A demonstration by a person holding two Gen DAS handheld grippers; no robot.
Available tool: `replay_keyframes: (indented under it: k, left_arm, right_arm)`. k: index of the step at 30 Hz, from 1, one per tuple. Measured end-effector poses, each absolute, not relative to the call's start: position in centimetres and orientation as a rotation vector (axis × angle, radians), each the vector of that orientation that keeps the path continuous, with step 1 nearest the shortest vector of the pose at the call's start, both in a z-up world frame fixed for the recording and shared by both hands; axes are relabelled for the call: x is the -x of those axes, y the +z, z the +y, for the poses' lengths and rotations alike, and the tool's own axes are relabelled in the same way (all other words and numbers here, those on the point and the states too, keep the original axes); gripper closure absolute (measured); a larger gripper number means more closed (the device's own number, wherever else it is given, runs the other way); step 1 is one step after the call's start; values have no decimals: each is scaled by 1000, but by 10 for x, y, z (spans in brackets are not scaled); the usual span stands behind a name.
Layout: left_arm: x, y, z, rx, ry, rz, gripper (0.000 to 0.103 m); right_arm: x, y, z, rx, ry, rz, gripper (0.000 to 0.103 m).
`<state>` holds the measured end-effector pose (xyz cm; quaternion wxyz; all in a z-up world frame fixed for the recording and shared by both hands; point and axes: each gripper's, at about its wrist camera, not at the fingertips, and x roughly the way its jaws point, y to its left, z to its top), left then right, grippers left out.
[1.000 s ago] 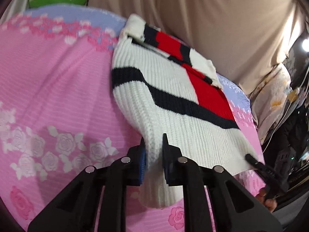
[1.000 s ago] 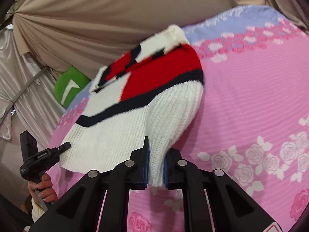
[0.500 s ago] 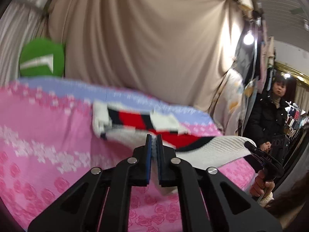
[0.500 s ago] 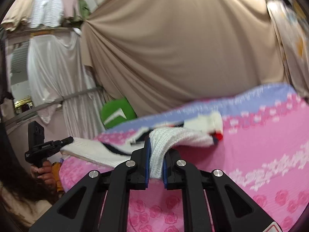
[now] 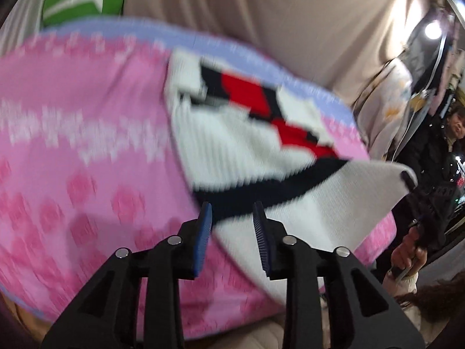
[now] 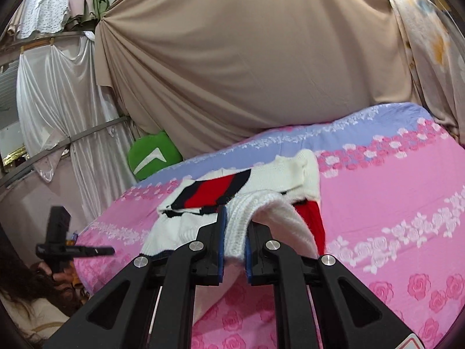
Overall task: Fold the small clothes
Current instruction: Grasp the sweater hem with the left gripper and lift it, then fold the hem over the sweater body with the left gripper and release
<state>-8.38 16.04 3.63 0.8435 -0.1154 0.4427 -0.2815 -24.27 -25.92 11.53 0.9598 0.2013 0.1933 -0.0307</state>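
A small white knit sweater (image 5: 232, 145) with red and black stripes lies on the pink rose-print bedspread (image 5: 72, 145). My left gripper (image 5: 232, 226) is open, jaws apart, with the sweater's hem lying loose between and beyond them. My right gripper (image 6: 234, 232) is shut on the sweater's white hem (image 6: 241, 226) and holds it lifted above the bed. The right gripper also shows at the right of the left wrist view (image 5: 409, 180), pinching the far hem corner. The left gripper shows in the right wrist view (image 6: 87, 250), held in a hand.
The bedspread (image 6: 392, 203) has a lilac far border. A green cushion (image 6: 154, 154) sits at the bed's far left. Beige drapes (image 6: 247, 58) hang behind. A person in black (image 5: 447, 145) stands at the right.
My left gripper has opened and let go of the hem, and its view has tipped back down toward the bed. My right gripper still holds its hem end.
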Motion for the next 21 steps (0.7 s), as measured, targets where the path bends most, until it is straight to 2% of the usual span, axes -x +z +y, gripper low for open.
replay_keyframes:
  k: [4, 6, 9, 14, 15, 16, 17, 18, 21]
  left_arm:
    - [96, 8, 148, 293, -648, 1036, 64]
    - [100, 0, 138, 318, -689, 1061, 52]
    - [103, -11, 124, 324, -704, 1129, 51]
    - [114, -12, 112, 307, -724, 1112, 47]
    - [115, -13, 109, 311, -743, 1112, 51]
    - [115, -14, 104, 304, -760, 1109, 59]
    - [114, -17, 99, 305, -788, 1120, 93]
    - [114, -20, 98, 332, -820, 1125, 96]
    - [122, 0, 103, 331, -848, 1017, 97]
  right_arm:
    - [254, 113, -257, -398, -65, 398, 93]
    - [258, 111, -256, -399, -63, 397, 93]
    - [264, 109, -253, -399, -63, 390, 93]
    - [279, 109, -248, -404, -39, 361, 93]
    - [280, 110, -246, -403, -36, 357, 92]
    - [282, 110, -245, -401, -30, 351, 92]
    - [284, 110, -242, -399, -27, 347, 92]
    - [286, 110, -241, -394, -25, 344, 93]
    - [295, 113, -235, -357, -17, 333, 93]
